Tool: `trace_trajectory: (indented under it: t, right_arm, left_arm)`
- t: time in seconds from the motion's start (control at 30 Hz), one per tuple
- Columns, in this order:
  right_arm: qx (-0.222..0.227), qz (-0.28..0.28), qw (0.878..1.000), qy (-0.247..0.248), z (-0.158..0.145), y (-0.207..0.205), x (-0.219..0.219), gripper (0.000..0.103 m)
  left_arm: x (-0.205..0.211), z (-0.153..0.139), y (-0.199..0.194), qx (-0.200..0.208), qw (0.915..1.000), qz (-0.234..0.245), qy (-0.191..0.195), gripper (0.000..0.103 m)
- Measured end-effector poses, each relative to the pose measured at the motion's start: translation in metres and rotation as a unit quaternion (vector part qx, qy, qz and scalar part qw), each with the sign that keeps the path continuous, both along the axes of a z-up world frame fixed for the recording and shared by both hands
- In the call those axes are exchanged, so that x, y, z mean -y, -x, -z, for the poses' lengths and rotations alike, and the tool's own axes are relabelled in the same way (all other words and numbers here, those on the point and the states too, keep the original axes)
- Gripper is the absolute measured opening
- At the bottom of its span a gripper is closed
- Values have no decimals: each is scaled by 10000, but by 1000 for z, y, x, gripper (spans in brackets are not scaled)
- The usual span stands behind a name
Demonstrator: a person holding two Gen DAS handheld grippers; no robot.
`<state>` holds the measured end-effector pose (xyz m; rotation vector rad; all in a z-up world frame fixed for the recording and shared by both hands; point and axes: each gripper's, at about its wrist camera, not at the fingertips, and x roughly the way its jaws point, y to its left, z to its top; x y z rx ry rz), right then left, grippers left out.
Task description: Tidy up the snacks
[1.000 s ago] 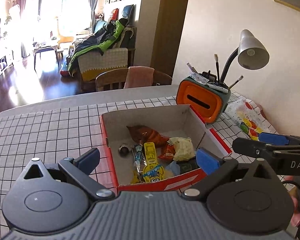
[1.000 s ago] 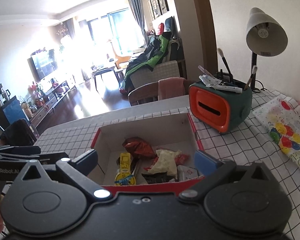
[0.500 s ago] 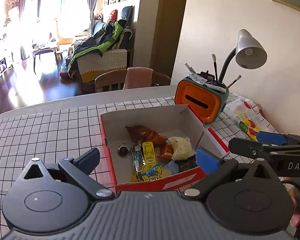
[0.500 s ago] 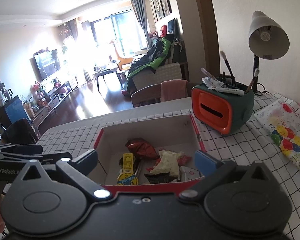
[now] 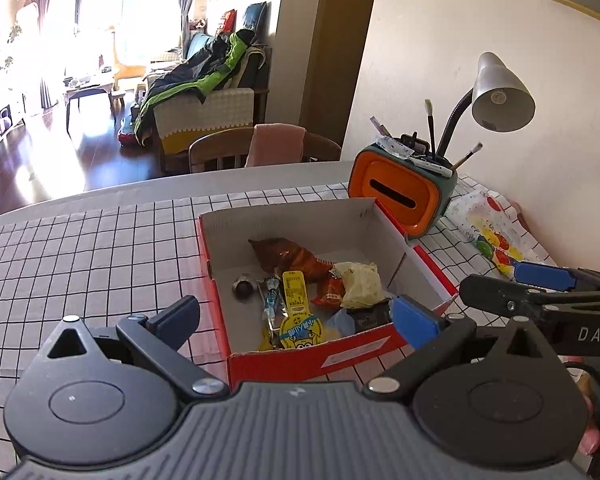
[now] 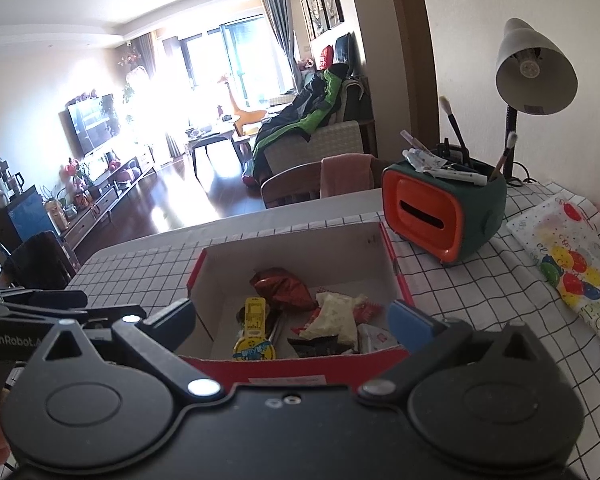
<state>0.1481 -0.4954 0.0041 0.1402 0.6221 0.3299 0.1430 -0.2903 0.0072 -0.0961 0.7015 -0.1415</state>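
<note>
A red cardboard box [image 5: 340, 354] [image 6: 394, 268] stands on the checked tablecloth with several snack packets inside: a brown foil bag [image 5: 287, 258] [image 6: 283, 286], a yellow cartoon packet [image 5: 297, 316] [image 6: 253, 336], a pale crumpled wrapper [image 5: 360, 282] [image 6: 336, 314] and a small dark round sweet [image 5: 243, 289]. My left gripper [image 5: 295, 318] hangs open above the box's near edge, holding nothing. Open and empty too, my right gripper [image 6: 291, 318] hovers over the near edge. Each gripper shows at the side of the other's view.
An orange and green desk organiser [image 5: 402, 200] [image 6: 440, 216] with brushes stands right of the box. Behind it is a grey lamp [image 5: 500, 92] [image 6: 534, 68]. A balloon-print bag [image 5: 488, 232] [image 6: 572, 260] lies at the far right. A wooden chair [image 5: 259, 148] stands past the table.
Both views have shifted slightly, with the box a little further from the fingers. Both grippers stay open and the snacks lie unmoved.
</note>
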Motion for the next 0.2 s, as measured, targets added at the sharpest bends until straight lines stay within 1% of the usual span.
trace_trajectory:
  t: [0.2]
  right_arm:
    - [-40, 32, 10000, 10, 3, 3, 1, 103]
  left_arm:
    - [0, 4, 0, -133, 9999, 65, 76, 103]
